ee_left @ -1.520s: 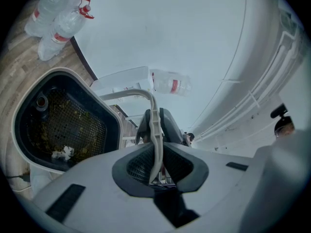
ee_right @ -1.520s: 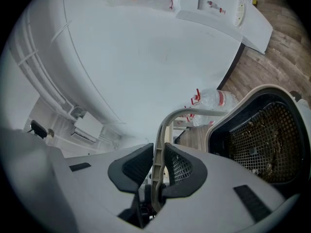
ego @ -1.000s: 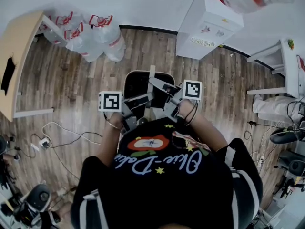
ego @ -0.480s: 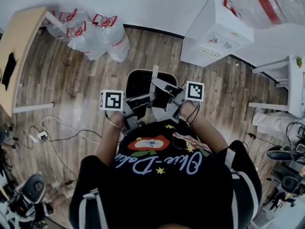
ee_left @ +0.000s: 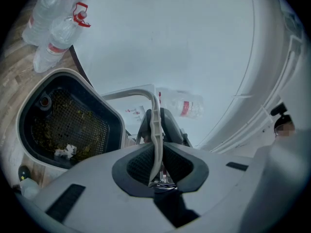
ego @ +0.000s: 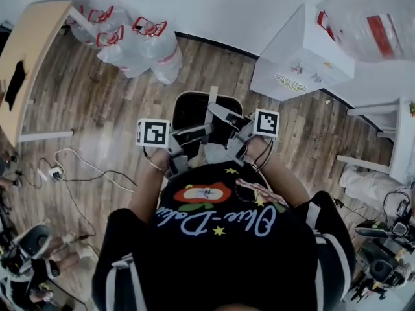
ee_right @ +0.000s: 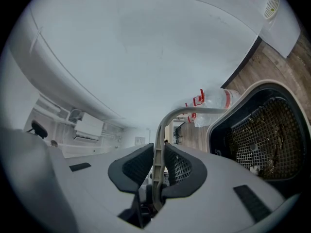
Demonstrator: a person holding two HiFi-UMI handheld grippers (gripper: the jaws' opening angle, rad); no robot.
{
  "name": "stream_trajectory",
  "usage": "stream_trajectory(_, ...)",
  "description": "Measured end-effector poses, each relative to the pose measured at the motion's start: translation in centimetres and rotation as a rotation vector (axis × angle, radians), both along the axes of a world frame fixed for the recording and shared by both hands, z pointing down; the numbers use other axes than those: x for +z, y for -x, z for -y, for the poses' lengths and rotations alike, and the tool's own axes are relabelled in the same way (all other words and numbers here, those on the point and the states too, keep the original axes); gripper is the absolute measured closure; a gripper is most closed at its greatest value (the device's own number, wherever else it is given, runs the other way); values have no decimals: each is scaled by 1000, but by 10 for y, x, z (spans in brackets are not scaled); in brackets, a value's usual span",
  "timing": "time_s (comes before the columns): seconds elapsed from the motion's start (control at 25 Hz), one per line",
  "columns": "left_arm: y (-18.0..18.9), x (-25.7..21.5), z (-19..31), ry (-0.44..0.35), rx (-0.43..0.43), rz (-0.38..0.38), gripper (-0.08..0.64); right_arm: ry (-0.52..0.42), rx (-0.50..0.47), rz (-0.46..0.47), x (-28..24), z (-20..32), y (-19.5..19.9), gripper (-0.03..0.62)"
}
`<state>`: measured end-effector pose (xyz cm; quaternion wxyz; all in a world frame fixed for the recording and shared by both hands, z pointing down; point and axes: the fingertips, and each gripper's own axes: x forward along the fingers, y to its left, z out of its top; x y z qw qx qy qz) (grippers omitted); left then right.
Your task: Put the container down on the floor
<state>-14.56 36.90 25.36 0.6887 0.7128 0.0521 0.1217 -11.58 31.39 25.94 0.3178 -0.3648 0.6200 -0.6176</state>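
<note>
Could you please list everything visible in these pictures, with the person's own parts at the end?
container: one, black with pale rim, hanging from its handle, centre
container handle: one, grey, between both grippers' jaws
water bottles: several, clear with red caps, on the floor by the wall
cabinet: one, white, against the wall, upper right
table: one, light wood, far left
cables: several, pale, on the floor at left
left gripper: one, grey, shut on the handle
right gripper: one, grey, shut on the handle
</note>
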Motion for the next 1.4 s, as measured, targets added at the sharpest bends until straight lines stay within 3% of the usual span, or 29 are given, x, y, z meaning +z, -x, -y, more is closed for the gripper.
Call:
stream_trajectory(0.72,-56,-3,26,-21,-72,8,512,-10,-53,29,0,27,-52,529)
stream_trajectory(1.4,-81,3,34,-11,-71,-1,512,-2,-17,12,4,34,-78,529)
